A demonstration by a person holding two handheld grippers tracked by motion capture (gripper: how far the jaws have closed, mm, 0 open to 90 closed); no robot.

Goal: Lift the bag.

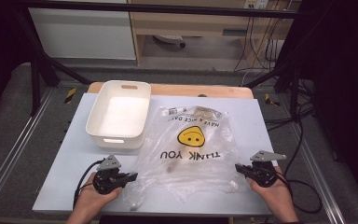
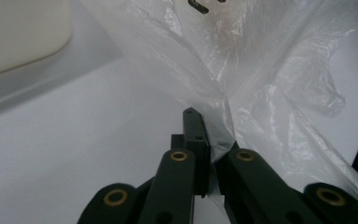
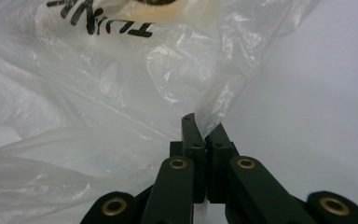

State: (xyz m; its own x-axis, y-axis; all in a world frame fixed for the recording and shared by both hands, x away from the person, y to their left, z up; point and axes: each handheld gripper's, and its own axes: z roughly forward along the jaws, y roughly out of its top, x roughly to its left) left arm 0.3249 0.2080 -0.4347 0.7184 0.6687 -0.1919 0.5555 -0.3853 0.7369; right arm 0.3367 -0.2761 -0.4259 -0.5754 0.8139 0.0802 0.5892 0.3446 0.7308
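Thin clear plastic bag (image 1: 193, 149), printed with a yellow smiley and "THANK YOU", is lying flat across the near half of the desk (image 1: 56, 186), just right of the white bin (image 1: 120, 114) at the far left. Left gripper (image 1: 129, 177) is pinching the bag's near-left corner; right gripper (image 1: 240, 169) is pinching its near-right edge, jaws pressed together on film. Judging: very light, limp, slippery, tear-prone; something small is showing inside. Gripping bunched corners or handles looks safest.

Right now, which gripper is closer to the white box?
Left. The left gripper is just below the white box, pinching the plastic bag's near left edge. The right gripper pinches the bag's right edge, farther away.
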